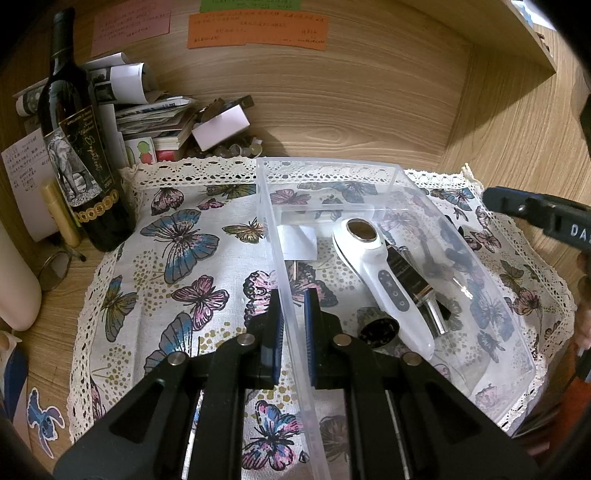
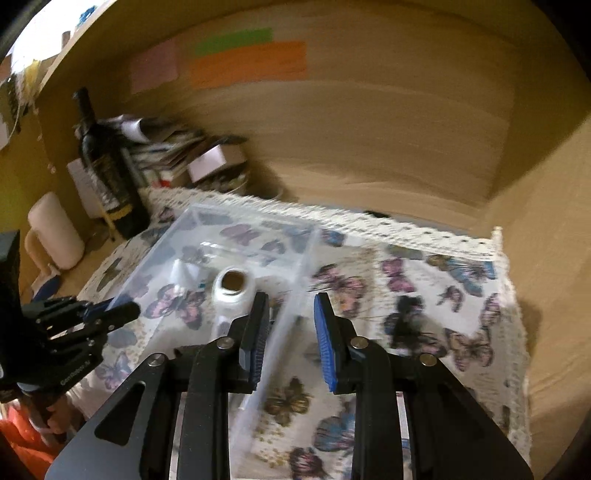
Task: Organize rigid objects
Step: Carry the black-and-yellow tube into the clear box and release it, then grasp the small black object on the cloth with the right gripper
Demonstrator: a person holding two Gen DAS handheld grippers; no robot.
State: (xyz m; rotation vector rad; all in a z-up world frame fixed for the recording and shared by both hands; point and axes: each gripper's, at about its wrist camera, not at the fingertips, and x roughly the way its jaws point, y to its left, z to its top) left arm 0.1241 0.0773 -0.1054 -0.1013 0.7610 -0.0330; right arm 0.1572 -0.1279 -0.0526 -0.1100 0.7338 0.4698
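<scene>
Clear rigid plastic, rectangular: one open-topped storage bin (image 1: 391, 173), centre-right of the left wrist view, standing on a butterfly-print cloth with lace edging (image 1: 192, 240).

Contents of bin: one white handheld device with a round brown head and a button strip (image 1: 384, 273), lying diagonally; one dark bottle-like item with a metal end (image 1: 413, 284), just beside it on the right; one dark round cap (image 1: 380, 326), near the device's handle; one white paper piece (image 1: 299, 240), at the far left corner.

Left gripper (image 1: 293, 314): blue-padded fingers straddle the bin's left wall, pads close on either side; whether they actually pinch it cannot be told.

Right gripper (image 2: 291, 325): jaws apart, set either side of the bin's right wall, not pressing it.

Left wrist view only: dark wine bottle with elephant label (image 1: 74, 147), upper left; stacked papers and booklets (image 1: 147, 110); orange note (image 1: 258, 31) on the wooden back panel.

Right wrist view only, blurred: cloth to the right of the bin; cream cylinder (image 2: 55, 232), left edge.
</scene>
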